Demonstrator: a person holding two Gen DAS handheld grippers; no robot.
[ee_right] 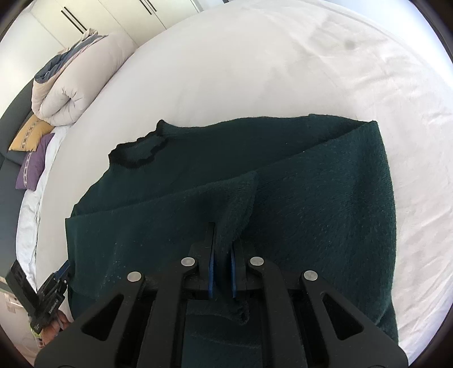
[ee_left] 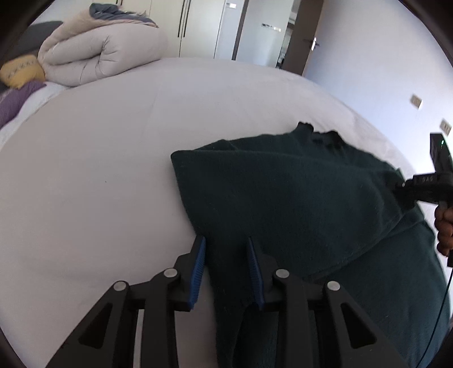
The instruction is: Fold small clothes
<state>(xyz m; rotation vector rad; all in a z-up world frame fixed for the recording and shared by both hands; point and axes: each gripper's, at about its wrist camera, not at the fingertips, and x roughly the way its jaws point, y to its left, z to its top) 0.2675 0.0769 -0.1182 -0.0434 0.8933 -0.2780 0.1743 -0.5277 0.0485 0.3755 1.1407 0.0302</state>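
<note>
A dark green sweater [ee_left: 297,192] lies on the white bed sheet [ee_left: 85,169], its black-trimmed collar [ee_right: 136,153] towards the pillows. One part is folded over the body. My left gripper [ee_left: 226,240] is closed on the sweater's near left edge, with fabric filling the gap between its blue pads [ee_left: 199,263]. My right gripper [ee_right: 223,229] is shut on a raised fold of the sweater [ee_right: 325,184] near its middle. In the left wrist view the right gripper [ee_left: 407,186] shows at the garment's right side, held by a hand [ee_left: 444,226]. The left gripper [ee_right: 61,271] appears at the lower left of the right wrist view.
A rolled beige duvet [ee_left: 99,53] sits at the head of the bed beside a yellow pillow [ee_left: 22,72] and a purple pillow [ee_left: 14,102]. White wardrobe doors [ee_left: 195,25] and a doorway [ee_left: 305,36] stand beyond. Bare sheet [ee_right: 283,56] stretches past the sweater.
</note>
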